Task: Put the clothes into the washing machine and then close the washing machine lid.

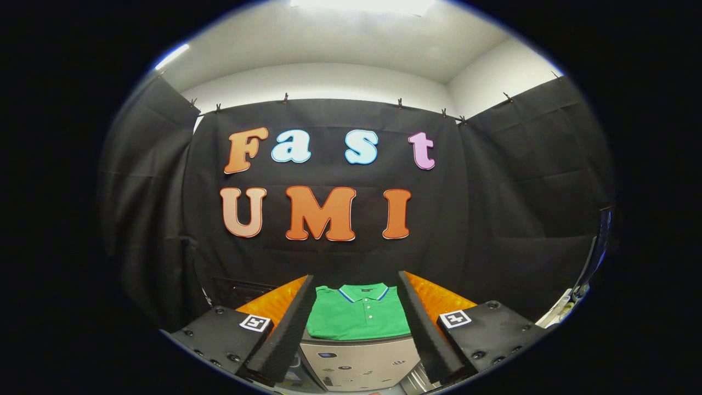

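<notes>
Your gripper (356, 329) was spread wide, holding nothing. The folded green shirt (357, 312) lay at the lower centre of the frame, seen between the two fingers and beyond their tips, collar pointing away from you. It rested on an orange surface (439, 299), just behind the washer (359, 362). The reach looked straight ahead; you needed no sideways shift, only to go forward and down.

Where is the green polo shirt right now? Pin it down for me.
In the gripper view the green polo shirt lies folded on top of the washing machine, framed between the open gripper fingers, before the black cloth wall.
</notes>
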`<state>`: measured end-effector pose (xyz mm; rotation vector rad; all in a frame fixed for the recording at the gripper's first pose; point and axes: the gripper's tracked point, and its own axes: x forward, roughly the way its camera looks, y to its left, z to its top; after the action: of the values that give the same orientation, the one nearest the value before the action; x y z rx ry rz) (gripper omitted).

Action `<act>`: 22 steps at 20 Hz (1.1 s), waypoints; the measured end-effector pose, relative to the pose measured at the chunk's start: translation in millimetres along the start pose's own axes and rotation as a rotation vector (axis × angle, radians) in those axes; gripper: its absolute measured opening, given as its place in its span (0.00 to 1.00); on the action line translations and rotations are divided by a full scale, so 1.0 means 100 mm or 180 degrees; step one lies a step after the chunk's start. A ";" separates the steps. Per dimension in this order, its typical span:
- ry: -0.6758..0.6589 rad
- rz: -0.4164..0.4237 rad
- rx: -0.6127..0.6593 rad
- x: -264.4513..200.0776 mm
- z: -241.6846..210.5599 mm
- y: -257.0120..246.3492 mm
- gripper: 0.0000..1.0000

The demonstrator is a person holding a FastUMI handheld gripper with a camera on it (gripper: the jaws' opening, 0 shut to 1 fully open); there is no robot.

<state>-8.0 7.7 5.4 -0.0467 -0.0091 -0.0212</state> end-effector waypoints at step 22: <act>0.0659 -0.0030 0.0132 1.76 -0.76 -0.43 0.96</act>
<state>167.5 -42.0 -66.3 -0.0027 0.1973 -0.0351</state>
